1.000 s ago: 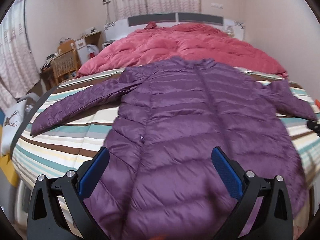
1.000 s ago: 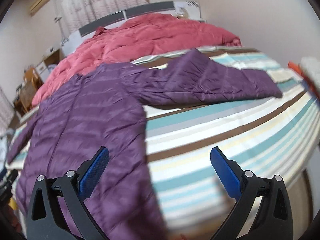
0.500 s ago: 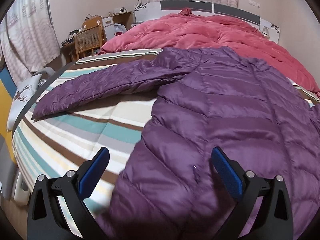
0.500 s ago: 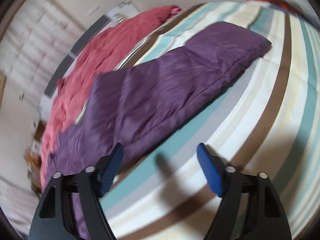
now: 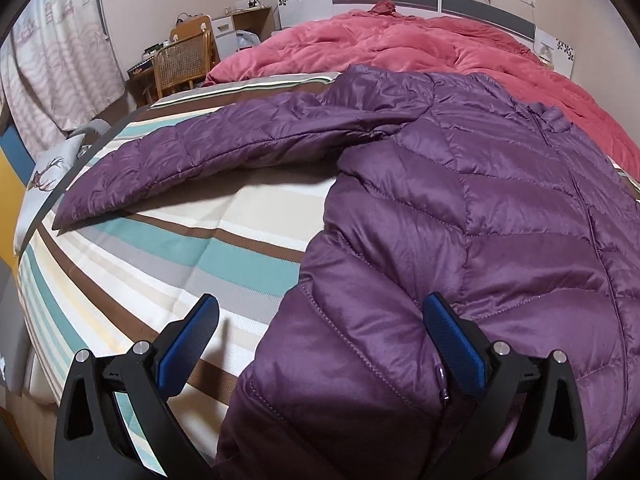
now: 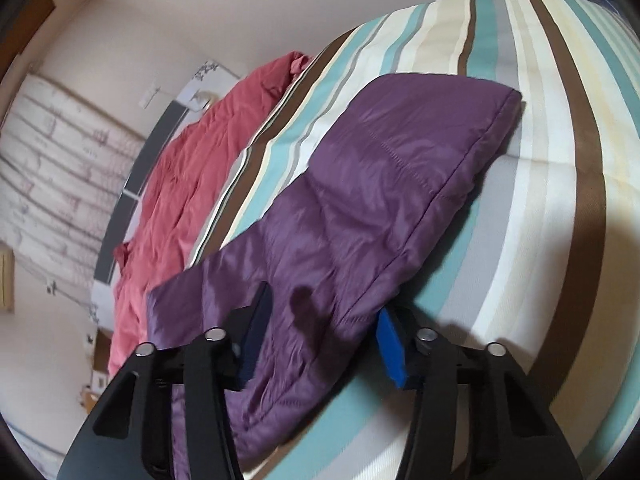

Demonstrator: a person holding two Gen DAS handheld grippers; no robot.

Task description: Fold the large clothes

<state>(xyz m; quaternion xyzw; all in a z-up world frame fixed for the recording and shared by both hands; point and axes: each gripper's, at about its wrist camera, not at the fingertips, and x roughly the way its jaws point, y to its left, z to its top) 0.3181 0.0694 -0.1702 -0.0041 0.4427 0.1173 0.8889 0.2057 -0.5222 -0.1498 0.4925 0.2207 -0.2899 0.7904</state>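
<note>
Left wrist view: my left tool (image 5: 318, 340) stands wide apart over the purple down jacket (image 5: 460, 216), which lies spread on the striped bed (image 5: 168, 256); its right pad (image 5: 454, 344) touches the fabric. My right tool (image 6: 324, 332), partly open, straddles the jacket's sleeve (image 6: 360, 208) without clamping it.

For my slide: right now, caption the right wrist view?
Right gripper straddling the purple down jacket's sleeve on a striped bedsheet.
</note>
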